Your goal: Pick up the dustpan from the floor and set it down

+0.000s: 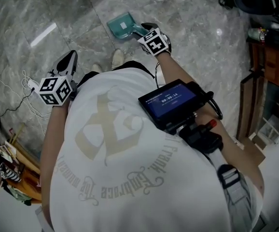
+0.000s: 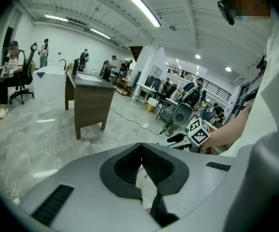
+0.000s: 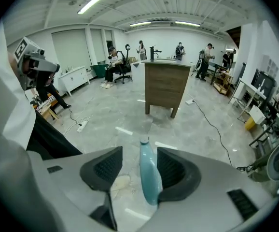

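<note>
In the head view the right claw (image 1: 148, 28) is covering the handle end of the dustpan (image 1: 121, 25); in the right gripper view the claw's body is hiding the pan.

Black flat screen unit (image 1: 171, 100), strapped on the person right of centre: white timer digits, look like 00:00:14; the smaller line above them is too small to read.
White T-shirt (image 1: 130, 173): beige ornate script in an arc, seen upside down. "Embrace" can just be made out, the rest is illegible.
Cubes on the left gripper (image 1: 68, 62) and right gripper (image 1: 146, 29): black-and-white square code patterns, no characters.
</note>
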Motion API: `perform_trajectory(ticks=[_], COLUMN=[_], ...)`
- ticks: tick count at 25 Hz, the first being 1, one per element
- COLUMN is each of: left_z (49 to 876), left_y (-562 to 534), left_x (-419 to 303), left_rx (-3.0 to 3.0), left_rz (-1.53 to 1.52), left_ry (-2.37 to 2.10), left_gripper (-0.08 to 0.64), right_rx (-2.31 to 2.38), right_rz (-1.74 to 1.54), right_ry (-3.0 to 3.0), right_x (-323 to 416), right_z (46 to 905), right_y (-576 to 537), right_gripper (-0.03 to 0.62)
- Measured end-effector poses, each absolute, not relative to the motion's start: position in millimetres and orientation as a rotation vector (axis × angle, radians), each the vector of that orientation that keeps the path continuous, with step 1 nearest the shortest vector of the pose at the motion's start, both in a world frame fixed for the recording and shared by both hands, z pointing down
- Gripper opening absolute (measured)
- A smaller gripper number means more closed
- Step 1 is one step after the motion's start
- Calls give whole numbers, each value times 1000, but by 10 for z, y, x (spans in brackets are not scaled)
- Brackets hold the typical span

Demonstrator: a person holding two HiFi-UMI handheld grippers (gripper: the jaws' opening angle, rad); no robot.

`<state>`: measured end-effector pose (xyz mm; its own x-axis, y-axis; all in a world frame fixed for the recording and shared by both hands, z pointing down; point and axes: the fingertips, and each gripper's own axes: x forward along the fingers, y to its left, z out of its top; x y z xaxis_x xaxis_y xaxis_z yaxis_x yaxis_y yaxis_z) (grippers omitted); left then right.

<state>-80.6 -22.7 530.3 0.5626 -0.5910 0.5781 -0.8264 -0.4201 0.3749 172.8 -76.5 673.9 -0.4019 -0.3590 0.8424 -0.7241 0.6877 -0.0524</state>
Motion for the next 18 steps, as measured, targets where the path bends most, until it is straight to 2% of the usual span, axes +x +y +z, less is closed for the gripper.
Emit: perform_trajectory(ticks=[7, 8, 10, 14, 18], left_z=[5390, 5408, 5446, 5484, 5248], left_y=[-422, -450, -505, -472, -342], left_x=[-746, -735, -709, -573, -541], left_rx=[2195, 2202, 2215, 2258, 2357], left_rz=[466, 465, 463, 448, 421], left_ry=[-1084, -1076, -1060, -991, -898], left_gripper=[12, 11, 12, 11, 11], right_rx=[964, 994, 1054, 1132, 1210], right_rz=[494, 491, 480, 451, 443], right_ry=[-2033, -2047, -2083, -2158, -2264], right_x=[1855, 1858, 1854, 1835, 1594], right_z=[6459, 6390, 6236, 5893, 5343], right_y=[-948, -989, -1063, -997, -796], right_gripper=[213, 192, 97, 42, 18])
